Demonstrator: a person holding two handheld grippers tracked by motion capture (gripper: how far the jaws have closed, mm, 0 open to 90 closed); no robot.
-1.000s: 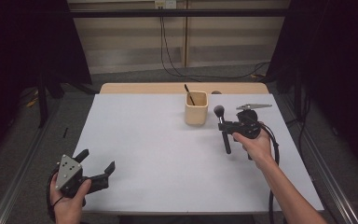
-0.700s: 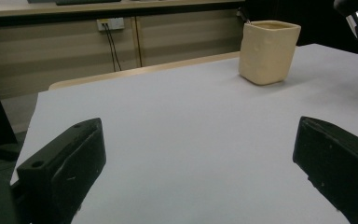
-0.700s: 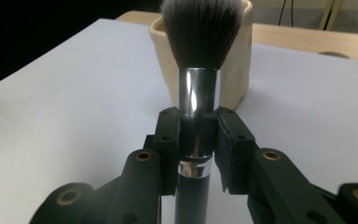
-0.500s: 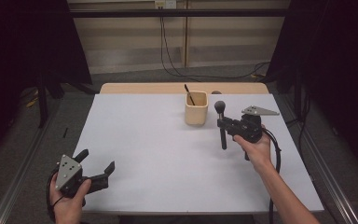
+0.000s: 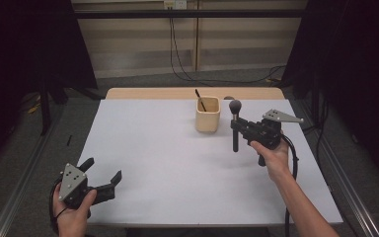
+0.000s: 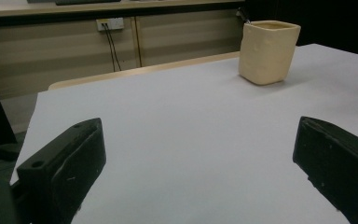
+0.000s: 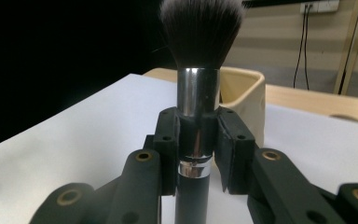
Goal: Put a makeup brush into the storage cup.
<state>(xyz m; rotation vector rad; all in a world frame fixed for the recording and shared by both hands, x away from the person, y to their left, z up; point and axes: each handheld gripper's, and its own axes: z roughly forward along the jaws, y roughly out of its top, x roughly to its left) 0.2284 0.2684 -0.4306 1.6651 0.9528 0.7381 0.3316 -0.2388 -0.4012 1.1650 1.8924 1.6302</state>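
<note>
The makeup brush (image 5: pixel 235 124) stands upright now, bristles up, right of center in the high view, pinched by the right gripper (image 5: pixel 240 129). In the right gripper view the 2 jaws press on the brush's silver ferrule (image 7: pixel 197 100) from either side, the dark handle running down between them. A second ago that brush sat lower and a touch further right; it has since lifted and drifted left toward the cream cup (image 5: pixel 208 114), which stands just left of it with 1 thin dark stick (image 5: pixel 200 99) already leaning inside. My read: the brush is headed for that cup, and it needs to go higher to clear the rim.

Down in the lower left, the left gripper (image 5: pixel 102 174) rests near the table edge (image 5: pixel 202 224), jaws spread wide with nothing between them.

No brand, label or writing is legible on the brush, cup or grippers.
</note>
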